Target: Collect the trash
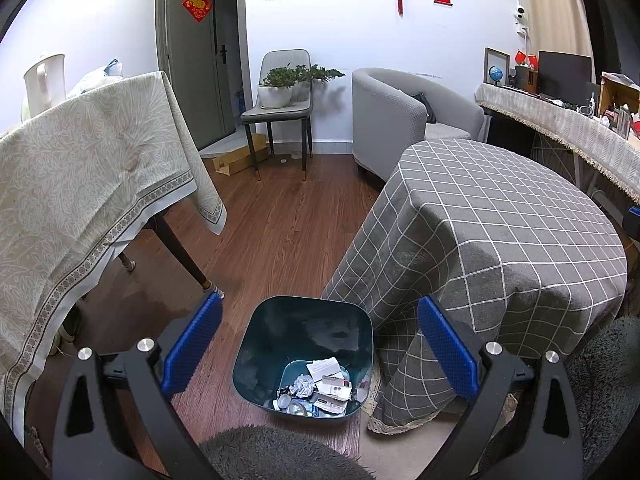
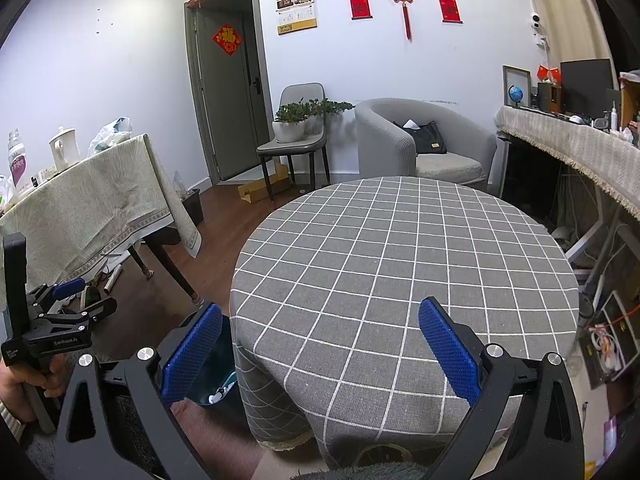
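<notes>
Blue ribbed pads line both claws, and both claws stand spread wide with nothing between the pads. The left claw (image 1: 318,350) hangs directly over the bin (image 1: 304,356), a dark teal tub standing on the wood floor (image 1: 272,232), tight against the hanging edge of the grey checked cloth (image 1: 500,240). The trash (image 1: 316,388), crumpled paper, a printed slip and small flat packets, lies in the near corner of the bin's bottom, straight below and slightly ahead of this claw. The right claw (image 2: 320,352) hovers above the round table, over the checked cloth (image 2: 400,260), whose top shows no loose item at all. The deciding relation: the bin lies down and to the left of the right claw, off the table's left edge, so the left claw is plainly the nearer to it; the bin has no marked long axis, being a rounded square. The left view alone shows the bin's contents; the right view shows only a sliver of the bin (image 2: 212,380) behind its own left pad, but it alone shows the whole tabletop and the person's hand (image 2: 24,384) holding the left claw's handle. Judgement: the table appears cleared, and the collecting looks finished or nearly so.
</notes>
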Action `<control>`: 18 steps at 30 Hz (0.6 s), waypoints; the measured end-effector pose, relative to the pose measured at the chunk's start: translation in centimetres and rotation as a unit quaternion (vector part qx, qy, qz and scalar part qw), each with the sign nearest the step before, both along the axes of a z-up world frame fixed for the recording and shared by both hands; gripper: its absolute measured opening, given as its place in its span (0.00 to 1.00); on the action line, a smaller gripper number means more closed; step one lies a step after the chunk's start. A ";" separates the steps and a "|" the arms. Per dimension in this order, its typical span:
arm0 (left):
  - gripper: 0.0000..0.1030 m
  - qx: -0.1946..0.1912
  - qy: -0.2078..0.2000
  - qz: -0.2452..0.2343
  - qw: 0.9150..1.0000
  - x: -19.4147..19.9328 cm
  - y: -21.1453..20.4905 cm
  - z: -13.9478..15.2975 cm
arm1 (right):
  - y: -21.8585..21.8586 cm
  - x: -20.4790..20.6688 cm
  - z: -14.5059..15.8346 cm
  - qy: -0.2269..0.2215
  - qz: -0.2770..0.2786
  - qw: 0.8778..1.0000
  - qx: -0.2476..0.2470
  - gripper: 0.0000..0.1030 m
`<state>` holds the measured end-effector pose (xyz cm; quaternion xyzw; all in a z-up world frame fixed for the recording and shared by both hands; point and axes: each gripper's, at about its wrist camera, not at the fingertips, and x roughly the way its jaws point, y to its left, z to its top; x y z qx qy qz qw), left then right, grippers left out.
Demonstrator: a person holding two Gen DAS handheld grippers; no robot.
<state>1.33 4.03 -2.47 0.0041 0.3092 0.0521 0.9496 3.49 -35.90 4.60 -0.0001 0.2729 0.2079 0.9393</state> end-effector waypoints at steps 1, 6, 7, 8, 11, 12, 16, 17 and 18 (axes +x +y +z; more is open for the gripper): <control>0.97 0.000 0.000 0.000 1.000 0.0 0.0 0.0 | 0.0 0.0 0.0 0.000 0.000 1.000 0.000 0.97; 0.97 0.000 0.000 0.000 1.000 0.0 0.0 0.0 | 0.1 0.1 0.1 0.002 -0.001 1.000 0.001 0.97; 0.97 0.000 0.000 0.000 1.000 0.0 0.0 0.0 | 0.2 0.1 0.1 0.002 0.000 1.000 0.001 0.97; 0.97 0.000 0.000 0.000 1.000 0.0 0.0 0.0 | 0.1 0.1 0.0 0.002 0.000 1.000 0.001 0.97; 0.97 0.000 0.000 0.000 1.000 0.0 0.0 0.0 | 0.2 0.1 0.1 0.002 -0.001 1.000 0.001 0.97; 0.97 0.000 0.000 0.000 1.000 0.0 0.0 0.0 | 0.1 0.1 0.1 0.002 0.000 1.000 0.001 0.97; 0.97 0.000 0.000 0.000 1.000 0.0 0.0 0.0 | 0.1 0.1 0.1 0.002 -0.001 1.000 0.001 0.97; 0.97 0.000 0.000 0.000 1.000 0.0 0.0 0.0 | 0.2 0.1 0.1 0.002 -0.001 1.000 0.001 0.97; 0.97 0.000 0.000 0.000 1.000 0.0 0.0 0.0 | 0.2 0.1 0.1 0.002 -0.001 1.000 0.001 0.97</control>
